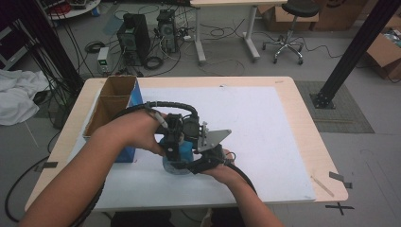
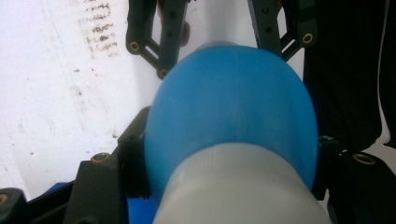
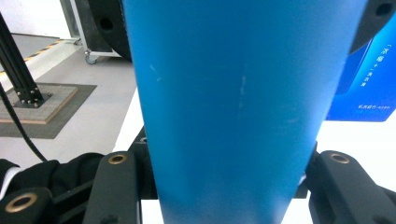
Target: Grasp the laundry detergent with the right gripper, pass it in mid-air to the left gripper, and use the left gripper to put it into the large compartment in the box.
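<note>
A blue bottle (image 1: pixel 177 160) stands on the white mat (image 1: pixel 265 137) near the table's front middle. Its light grey cap (image 2: pixel 243 186) points up toward the left gripper's camera. My left gripper (image 1: pixel 174 142) comes down from above, and in the left gripper view (image 2: pixel 231 158) its jaws press on both sides of the bottle's top, by the cap. My right gripper (image 1: pixel 204 161) comes in from the right, shut on the bottle's blue body (image 3: pixel 224 116), which hides most of the right gripper view (image 3: pixel 224 161). The right gripper's fingers (image 2: pixel 161 42) show farther down beside the bottle.
An open cardboard box (image 1: pixel 109 101) with a blue printed side (image 3: pixel 369 79) stands at the table's left, close to my left forearm. The mat's right half lies bare. Computer towers (image 1: pixel 135 35), cables and a stool (image 1: pixel 291 28) are on the floor beyond.
</note>
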